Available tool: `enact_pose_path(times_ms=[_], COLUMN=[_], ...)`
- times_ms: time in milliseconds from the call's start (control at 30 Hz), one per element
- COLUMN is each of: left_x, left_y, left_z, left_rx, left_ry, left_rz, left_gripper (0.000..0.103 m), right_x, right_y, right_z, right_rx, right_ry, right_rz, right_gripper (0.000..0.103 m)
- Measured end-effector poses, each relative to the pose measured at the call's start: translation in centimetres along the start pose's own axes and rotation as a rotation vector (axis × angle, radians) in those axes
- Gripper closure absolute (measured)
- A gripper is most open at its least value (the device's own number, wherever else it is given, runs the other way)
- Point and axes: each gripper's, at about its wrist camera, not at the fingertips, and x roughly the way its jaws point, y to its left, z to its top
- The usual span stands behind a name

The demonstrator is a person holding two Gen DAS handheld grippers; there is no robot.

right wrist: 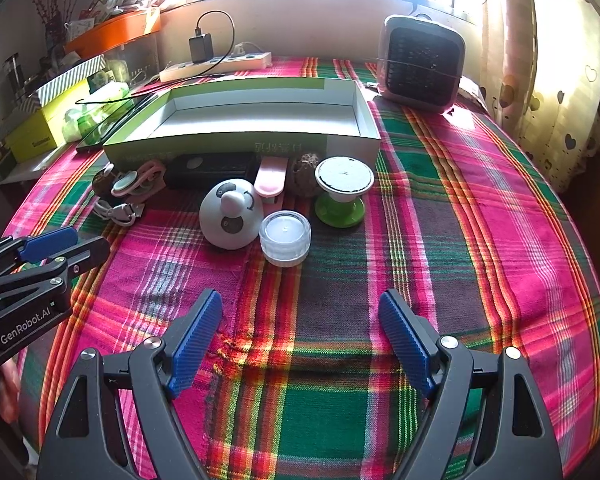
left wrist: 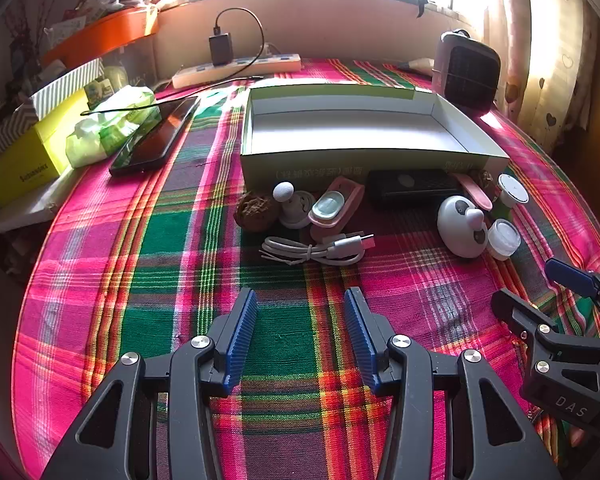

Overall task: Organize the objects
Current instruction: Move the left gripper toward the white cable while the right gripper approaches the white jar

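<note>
We hold the left hand-held gripper [left wrist: 300, 332] low over the plaid cloth [left wrist: 160, 280] on the desk, its blue ribbed pads apart with nothing between them. The right hand-held gripper [right wrist: 300, 336] hovers the same way, its pads spread wider and empty.

Ahead of us lies the shallow open box [left wrist: 364, 128], white inside with pale green outer walls, its long axis running left to right across both views. The small things crowd along its near wall. A coiled white cable [left wrist: 316, 250] lies nearest the left hand-held gripper, its long axis left to right and its plug end pointing right. Behind it sit a brown walnut [left wrist: 256, 212], a white knob-shaped piece [left wrist: 290, 204] and a pink case [left wrist: 336, 208] holding a pale oval piece. A black rectangular block [left wrist: 412, 188] lies against the box wall, lengthwise along it.

In the right wrist view, a white dome-shaped panda toy [right wrist: 230, 216] touches a clear round jar [right wrist: 285, 238] just beside it. A pink clip [right wrist: 271, 180] points away from us toward the box. A green stand with a white round top [right wrist: 342, 196] stands upright to the right.

A dark phone [left wrist: 156, 138] lies left of the box, angled toward the window.
</note>
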Motion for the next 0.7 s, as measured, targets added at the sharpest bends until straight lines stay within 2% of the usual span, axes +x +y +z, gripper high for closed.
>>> enact_pose_path(times_ms=[200, 500, 700], left_x=[0.1, -0.2, -0.4], left_y=[0.1, 0.9, 1.8], left_z=[0.2, 0.1, 0.9], left_rx=[0.023, 0.098, 0.102], left_ry=[0.013, 0.012, -0.010], left_rz=[-0.019, -0.095, -0.129], left_gripper=[0.059, 0.059, 0.059], right_x=[0.0, 0.2, 0.8], right_y=[0.0, -0.2, -0.8], right_z=[0.1, 0.4, 1.3], right_rx=[-0.013, -0.041, -0.009], right_ry=[0.002, 0.015, 0.028], right_rz=[0.010, 0.037, 0.043], right_gripper=[0.022, 0.022, 0.022])
